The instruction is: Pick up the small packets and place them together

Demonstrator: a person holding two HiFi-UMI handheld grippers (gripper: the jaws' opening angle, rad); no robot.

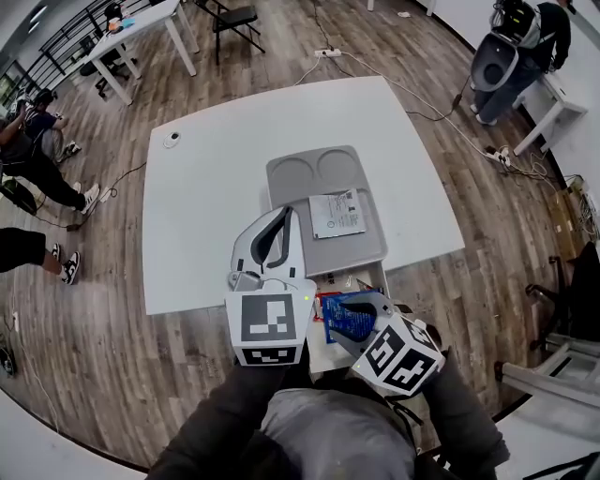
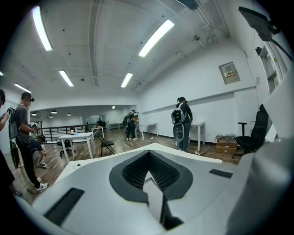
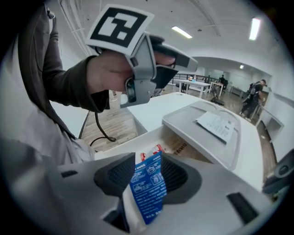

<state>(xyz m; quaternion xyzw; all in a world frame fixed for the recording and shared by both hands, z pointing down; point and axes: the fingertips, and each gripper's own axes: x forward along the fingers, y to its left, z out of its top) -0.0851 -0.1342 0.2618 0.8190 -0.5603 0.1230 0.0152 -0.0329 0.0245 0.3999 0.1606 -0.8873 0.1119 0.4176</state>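
Observation:
My right gripper (image 1: 349, 314) is shut on a small blue packet (image 3: 148, 190) that stands upright between its pads, low over an open cardboard box (image 3: 183, 147) at the table's near edge. Red packets (image 3: 154, 150) lie in that box. A grey tray (image 1: 281, 173) sits mid-table with a flat white printed packet (image 1: 337, 214) on it. My left gripper (image 1: 272, 234) hovers over the table beside the tray's near left corner. Its jaws stand slightly apart with nothing between them. The same gripper (image 3: 151, 69) shows in a hand in the right gripper view.
A small round object (image 1: 172, 141) lies near the white table's (image 1: 206, 225) far left corner. Cables run over the wooden floor behind the table. People stand or sit at the left and far right, with other tables and a chair (image 1: 234, 23) behind.

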